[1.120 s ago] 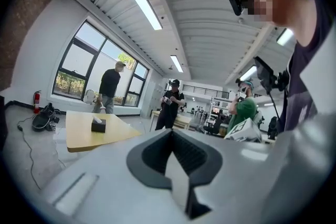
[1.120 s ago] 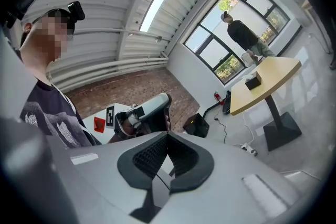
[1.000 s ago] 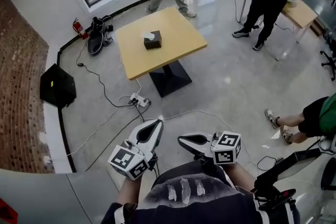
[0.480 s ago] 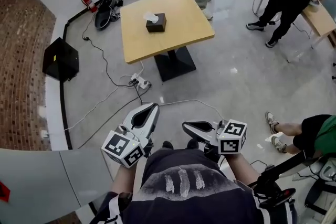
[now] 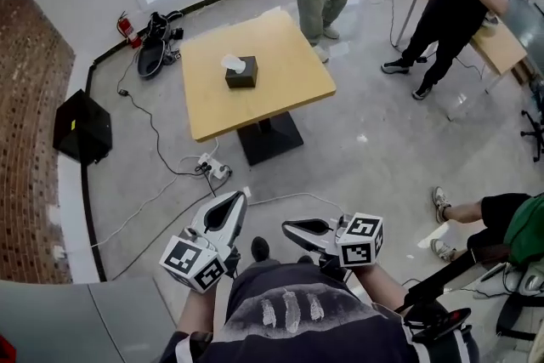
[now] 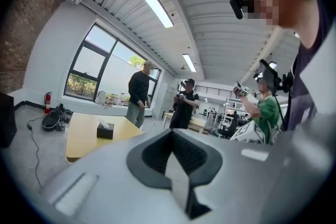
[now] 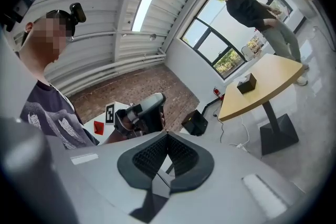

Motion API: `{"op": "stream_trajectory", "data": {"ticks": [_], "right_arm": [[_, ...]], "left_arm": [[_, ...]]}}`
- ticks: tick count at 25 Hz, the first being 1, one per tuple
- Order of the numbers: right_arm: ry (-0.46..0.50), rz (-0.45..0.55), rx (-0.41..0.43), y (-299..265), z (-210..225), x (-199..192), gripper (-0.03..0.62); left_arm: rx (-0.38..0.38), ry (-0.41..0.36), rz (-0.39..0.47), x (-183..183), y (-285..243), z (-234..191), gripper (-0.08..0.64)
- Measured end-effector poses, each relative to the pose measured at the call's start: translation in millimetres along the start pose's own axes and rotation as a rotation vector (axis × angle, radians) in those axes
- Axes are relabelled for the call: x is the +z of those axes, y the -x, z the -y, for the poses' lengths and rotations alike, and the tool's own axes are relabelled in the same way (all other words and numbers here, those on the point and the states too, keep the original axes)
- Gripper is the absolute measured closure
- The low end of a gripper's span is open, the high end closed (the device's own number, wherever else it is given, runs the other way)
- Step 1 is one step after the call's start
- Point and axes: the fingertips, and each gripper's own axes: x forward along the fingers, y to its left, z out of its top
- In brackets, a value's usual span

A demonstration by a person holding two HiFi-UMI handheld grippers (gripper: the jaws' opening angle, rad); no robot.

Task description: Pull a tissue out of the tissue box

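- The table stands well apart from both grippers.
- Only the gripper views show the ceiling lights above the table.
- Left gripper and right gripper are both closed and empty.
- The tissue box sits on the table with a tissue sticking up.

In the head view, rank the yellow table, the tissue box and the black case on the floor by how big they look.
1. yellow table, by far the largest
2. black case
3. tissue box, the smallest
The differences are plain, so nearness to the camera leaves the order in no doubt.
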Motion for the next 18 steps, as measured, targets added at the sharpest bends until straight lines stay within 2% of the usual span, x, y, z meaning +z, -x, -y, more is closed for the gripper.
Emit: {"op": "stream_trajectory", "data": {"ticks": [5,12,15,18], "right_arm": [[0.021,-0.009,-0.031,-47.3,-2.1,18.4,0.594],[0.080,-0.040,-0.130,-110.6,13.3,36.5,0.594],[0.092,-0.036,-0.204,-121.9,15.1,43.3,0.594],[0.104,-0.031,-0.230,-135.7,14.9,52.1,0.594]], "left_arm": [[-0.044,0.017,0.018,13.1,7.1,-39.7,0.557],[-0.138,0.055,0.036,20.4,0.5,-103.9,0.557],[-0.209,0.062,0.041,28.1,-5.3,-115.4,0.557],[-0.240,0.048,0.054,39.8,-4.4,-127.1,0.557]]}}
